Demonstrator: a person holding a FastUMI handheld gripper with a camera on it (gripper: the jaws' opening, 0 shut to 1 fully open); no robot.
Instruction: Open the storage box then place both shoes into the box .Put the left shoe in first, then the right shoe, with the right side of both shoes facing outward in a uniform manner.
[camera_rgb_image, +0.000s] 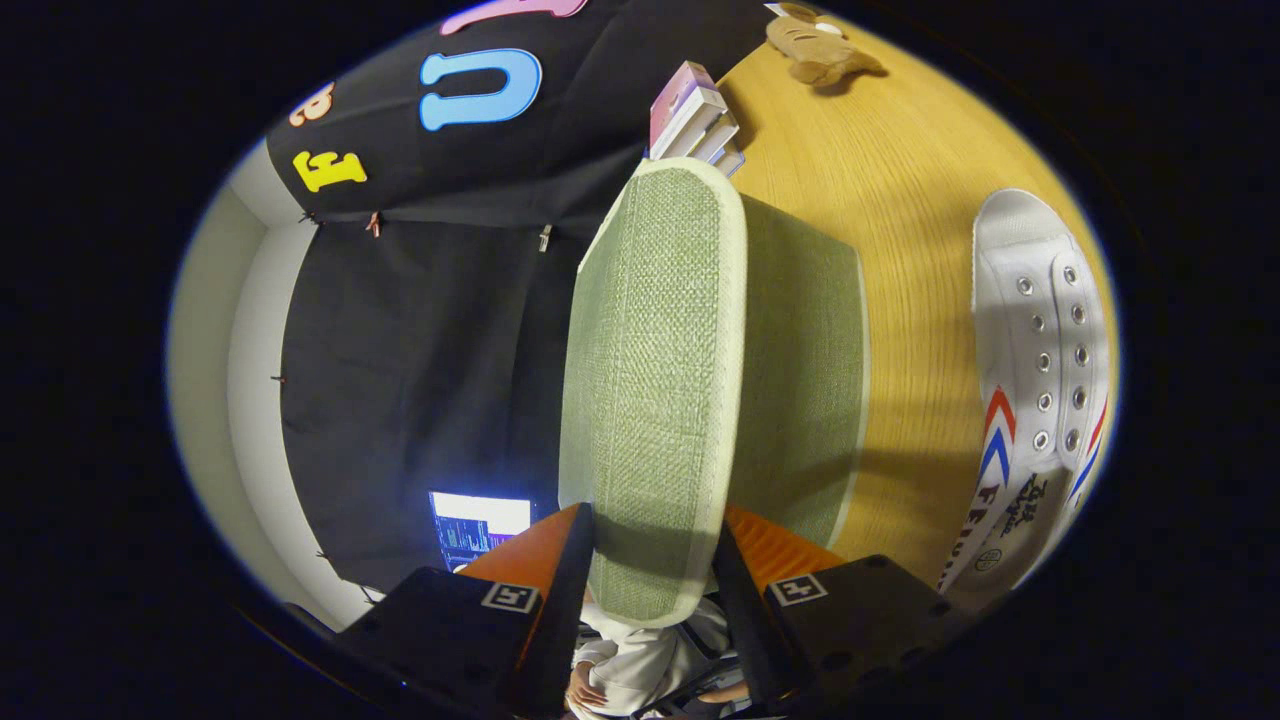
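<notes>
The green fabric lid of the storage box is clamped between the two fingers of the tool, which press on it from either side at its near edge. The lid is seen edge-on, with the box body directly beside it on the wooden surface. A white lace-up sneaker lies near the box. Beyond the box, a stack of books and a plush toy are seen.

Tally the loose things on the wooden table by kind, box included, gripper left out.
Storage box: 1, green fabric lid between the gripper fingers
Shoe: 1, white shoe
Books: 1 stack; individual count unclear
Plush toy: 1
Total: 4
</notes>
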